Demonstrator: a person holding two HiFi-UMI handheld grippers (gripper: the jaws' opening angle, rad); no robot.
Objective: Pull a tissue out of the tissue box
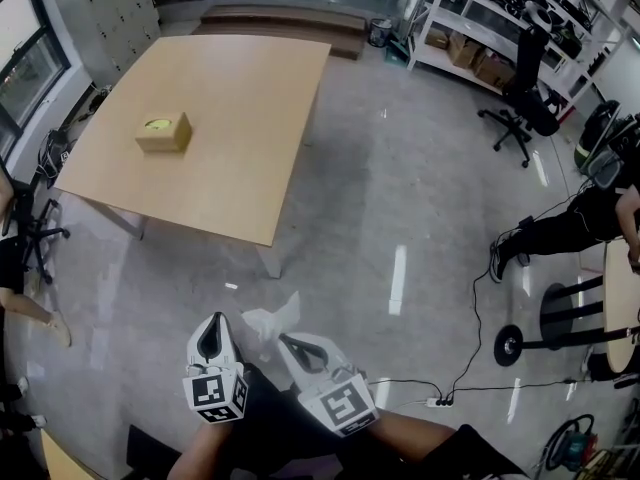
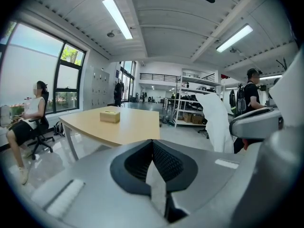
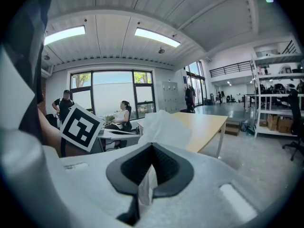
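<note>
The tan tissue box (image 1: pixel 165 133) stands on the left part of the wooden table (image 1: pixel 240 88), far ahead of both grippers; in the left gripper view the box (image 2: pixel 109 116) is small on the table top (image 2: pixel 135 127). My right gripper (image 1: pixel 284 340) (image 3: pixel 152 147) is shut on a crumpled white tissue (image 1: pixel 270 318) (image 3: pixel 164 126), which puffs out beyond its tips. That tissue (image 2: pixel 216 122) hangs at the right of the left gripper view. My left gripper (image 1: pixel 214 320) (image 2: pixel 152 142) is close beside it, jaws together, and I see nothing gripped in them. Both are over the floor, off the table.
A person sits on a chair (image 2: pixel 31 122) left of the table. Another person stands by the metal shelves (image 2: pixel 251 91). An office chair (image 1: pixel 525 108) is at the back right. A power strip and cable (image 1: pixel 440 401) lie on the floor, with a round table (image 1: pixel 622 298) at the right edge.
</note>
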